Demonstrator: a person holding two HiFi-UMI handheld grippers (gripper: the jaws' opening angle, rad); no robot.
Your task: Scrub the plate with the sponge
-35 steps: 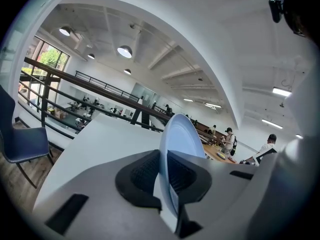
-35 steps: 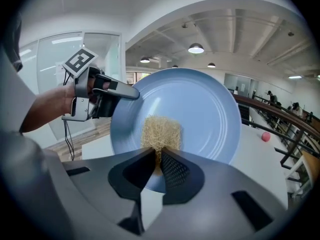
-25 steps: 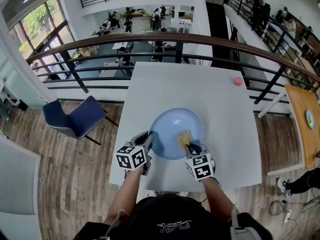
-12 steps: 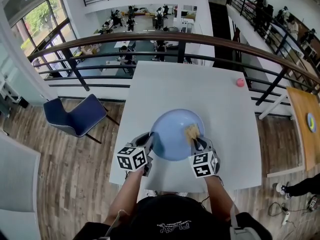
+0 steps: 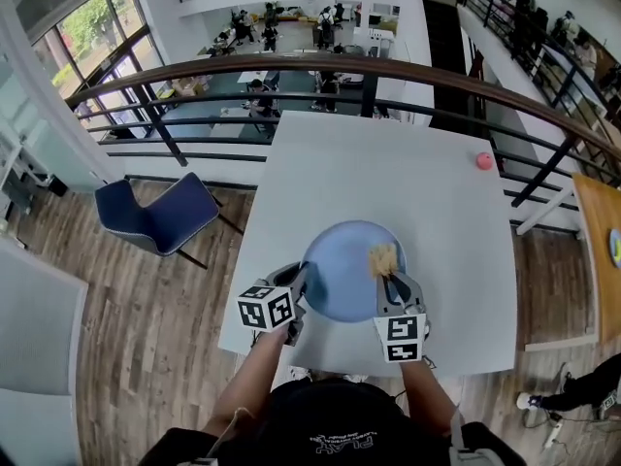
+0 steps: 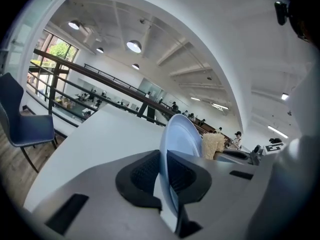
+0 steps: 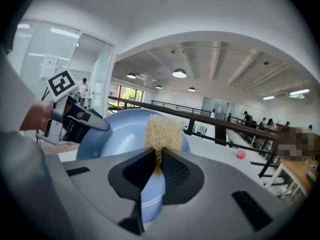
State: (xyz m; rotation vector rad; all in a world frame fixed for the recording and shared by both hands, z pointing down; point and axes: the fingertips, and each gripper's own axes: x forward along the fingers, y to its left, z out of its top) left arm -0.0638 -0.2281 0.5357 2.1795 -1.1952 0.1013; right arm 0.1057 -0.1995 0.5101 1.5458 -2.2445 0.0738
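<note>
On the white table [image 5: 388, 163], near its front edge, lies the round, pale-blue plate [image 5: 335, 284], its smooth, shallow face up. At its left rim the left gripper [image 5: 299, 282] pinches the edge between its jaws, as it did a second ago. The right gripper [image 5: 390, 280] clamps the tan, fibrous sponge [image 5: 383, 258], which has shifted from the plate's middle to its far right rim. A small pink ball [image 5: 484, 160] sits well apart, by the table's far right edge.

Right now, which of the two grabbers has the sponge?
The right gripper: its jaws pinch the tan sponge over the blue plate. The left gripper clamps the plate's rim instead.
</note>
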